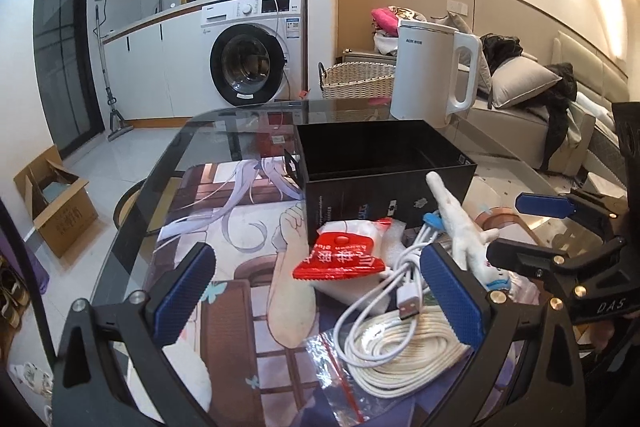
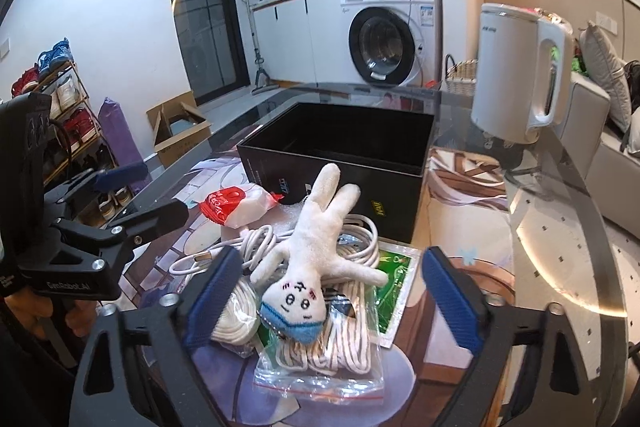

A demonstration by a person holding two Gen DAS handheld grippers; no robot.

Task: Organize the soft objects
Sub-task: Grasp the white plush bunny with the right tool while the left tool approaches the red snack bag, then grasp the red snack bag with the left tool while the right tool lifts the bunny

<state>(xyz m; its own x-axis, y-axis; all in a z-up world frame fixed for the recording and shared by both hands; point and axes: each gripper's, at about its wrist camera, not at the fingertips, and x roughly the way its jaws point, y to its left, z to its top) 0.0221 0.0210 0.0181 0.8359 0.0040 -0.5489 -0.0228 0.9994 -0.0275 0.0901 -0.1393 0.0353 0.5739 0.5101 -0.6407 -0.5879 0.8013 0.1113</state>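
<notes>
A small flat, kitchen counter and washing machine (image 1: 252, 61) at the back, and in front a glass table (image 1: 168, 163) covered by a printed mat (image 1: 224, 227), with a white kettle (image 2: 520, 75) at its far edge. On the mat stands an open black box (image 2: 344, 155), and as far as both views show, nothing lies inside it, so the sorting looks barely begun, if at all. All the soft things sit in a heap just in front of the box: a white plush toy (image 2: 316, 247) lying on top, face toward the right wrist camera, over a coiled rope in a clear bag (image 2: 344, 355), a white USB cable (image 1: 384, 287), a green packet (image 2: 394, 291) and, to the left, a red-and-white pouch (image 2: 236, 205). The right gripper (image 2: 334, 303) is spread wide, holding nothing, its blue pads flanking the toy's head, near it but not touching, as far as can be told. The left gripper (image 1: 320, 291) is also spread wide and empty, with the pouch, the cable and the rope lying between its fingers in its own view. I judge the toy the likeliest first pick for the right side; everything in the heap is yet to go into the box.
</notes>
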